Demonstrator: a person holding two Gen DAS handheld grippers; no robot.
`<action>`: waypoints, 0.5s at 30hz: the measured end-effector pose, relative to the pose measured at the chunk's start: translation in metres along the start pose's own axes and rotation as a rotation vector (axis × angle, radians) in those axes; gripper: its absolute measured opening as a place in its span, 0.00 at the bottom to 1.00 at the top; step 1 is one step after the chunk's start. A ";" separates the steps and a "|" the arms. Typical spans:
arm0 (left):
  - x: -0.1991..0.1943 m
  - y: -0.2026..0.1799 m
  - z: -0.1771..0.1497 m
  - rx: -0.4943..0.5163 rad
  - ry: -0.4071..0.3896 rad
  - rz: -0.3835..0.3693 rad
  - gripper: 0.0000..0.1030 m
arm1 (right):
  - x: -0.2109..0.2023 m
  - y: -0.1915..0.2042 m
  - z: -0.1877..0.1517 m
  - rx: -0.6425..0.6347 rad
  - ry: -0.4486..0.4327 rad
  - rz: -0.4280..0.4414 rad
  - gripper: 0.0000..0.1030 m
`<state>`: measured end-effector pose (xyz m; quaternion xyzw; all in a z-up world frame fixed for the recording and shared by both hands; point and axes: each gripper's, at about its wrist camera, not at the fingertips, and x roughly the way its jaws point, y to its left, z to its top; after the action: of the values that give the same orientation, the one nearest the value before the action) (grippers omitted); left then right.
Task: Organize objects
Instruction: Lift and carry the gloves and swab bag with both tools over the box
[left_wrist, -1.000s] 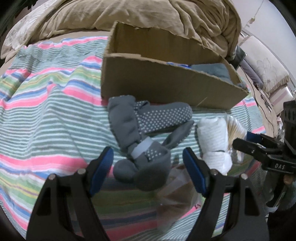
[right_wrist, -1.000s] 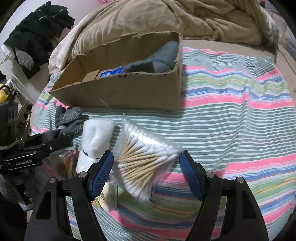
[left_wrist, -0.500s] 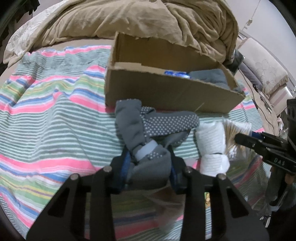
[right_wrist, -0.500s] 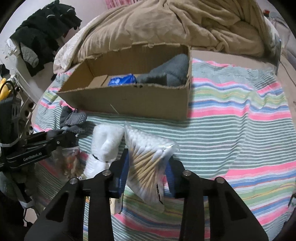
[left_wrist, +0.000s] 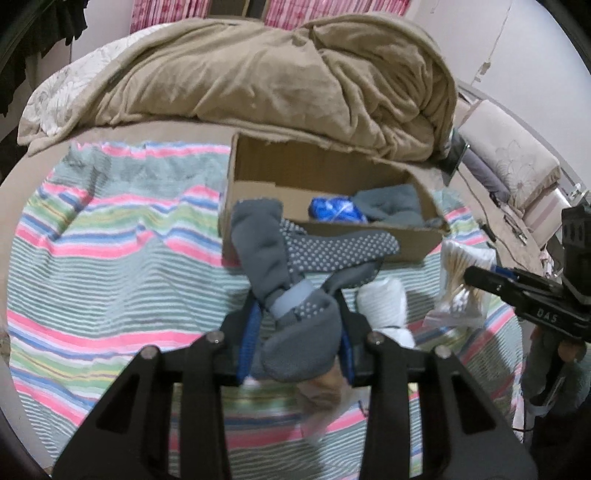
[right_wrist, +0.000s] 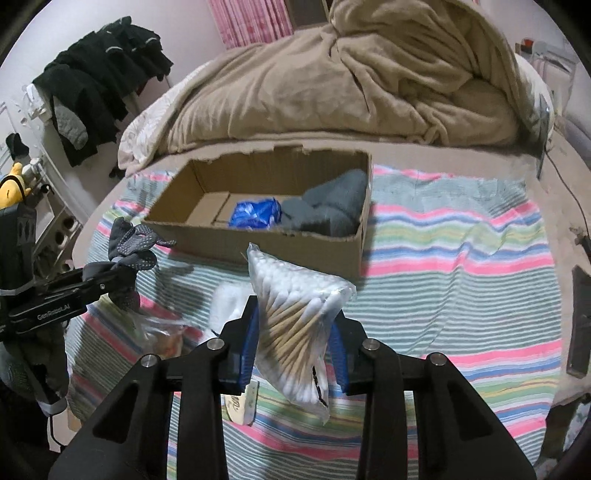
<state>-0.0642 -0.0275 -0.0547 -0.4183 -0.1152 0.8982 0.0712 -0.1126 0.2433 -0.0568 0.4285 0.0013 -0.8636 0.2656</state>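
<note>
My left gripper (left_wrist: 297, 339) is shut on a pair of grey dotted socks (left_wrist: 295, 266) and holds them above the striped blanket, near the cardboard box (left_wrist: 321, 243). My right gripper (right_wrist: 293, 343) is shut on a clear bag of cotton swabs (right_wrist: 295, 317), lifted off the bed. The box (right_wrist: 258, 240) holds a blue packet (right_wrist: 255, 214) and grey cloth (right_wrist: 328, 206). In the right wrist view the left gripper (right_wrist: 110, 277) shows at the left with the socks (right_wrist: 133, 247).
A white rolled cloth (left_wrist: 384, 306) and a clear plastic bag (right_wrist: 162, 328) lie on the striped blanket (left_wrist: 110, 258). A tan duvet (left_wrist: 277, 81) is heaped behind the box. Dark clothes (right_wrist: 99, 81) hang at the far left.
Both grippers have closed, the left on the socks and the right on the swab bag, and both have lifted their loads up off the bed.
</note>
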 end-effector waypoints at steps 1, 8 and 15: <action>-0.004 -0.001 0.002 0.003 -0.009 -0.001 0.36 | -0.002 0.001 0.001 -0.002 -0.006 0.003 0.35; -0.024 -0.004 0.019 0.023 -0.070 -0.005 0.36 | -0.015 0.006 0.016 -0.017 -0.051 0.026 0.35; -0.031 -0.004 0.036 0.044 -0.103 0.008 0.36 | -0.022 0.011 0.036 -0.043 -0.094 0.038 0.35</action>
<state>-0.0717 -0.0357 -0.0089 -0.3700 -0.0974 0.9212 0.0709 -0.1235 0.2359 -0.0148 0.3818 -0.0008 -0.8773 0.2909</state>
